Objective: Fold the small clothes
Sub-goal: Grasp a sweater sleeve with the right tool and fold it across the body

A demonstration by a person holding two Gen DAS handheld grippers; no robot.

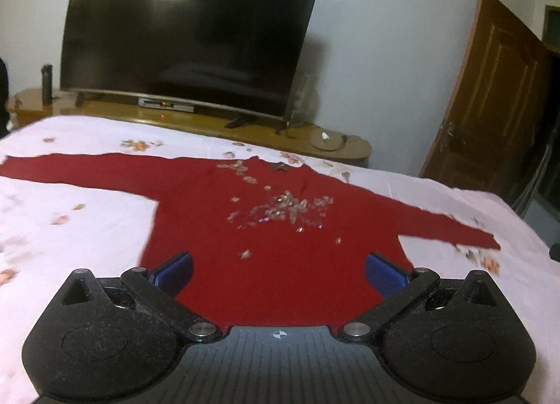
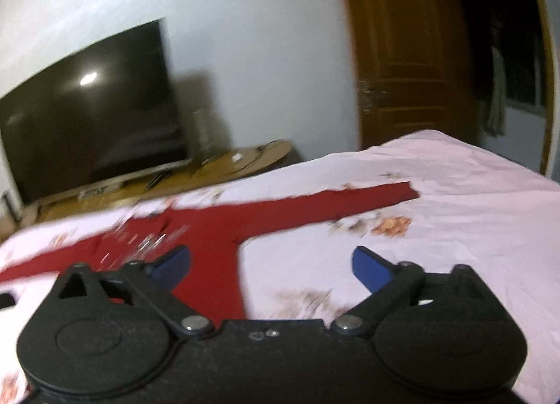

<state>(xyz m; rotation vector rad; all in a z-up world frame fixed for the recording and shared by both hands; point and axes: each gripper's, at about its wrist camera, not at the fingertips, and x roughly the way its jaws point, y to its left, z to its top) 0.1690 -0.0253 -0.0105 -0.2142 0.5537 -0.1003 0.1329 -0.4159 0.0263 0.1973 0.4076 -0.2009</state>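
Note:
A small red long-sleeved top point(image 1: 266, 257) with a sequin patch on the chest lies flat on the bed, both sleeves spread out sideways. My left gripper point(image 1: 278, 269) is open and empty, held above the top's lower hem. The top also shows in the right wrist view point(image 2: 213, 239), with its right sleeve point(image 2: 332, 201) stretched out to the right. My right gripper point(image 2: 271, 264) is open and empty, above the top's right side edge. That view is motion-blurred.
The bed has a pale pink flowered sheet point(image 1: 87, 225). Beyond its far edge stands a wooden TV cabinet point(image 1: 210, 125) with a large black TV point(image 1: 185, 36). A brown wooden door point(image 1: 490, 103) is at the right.

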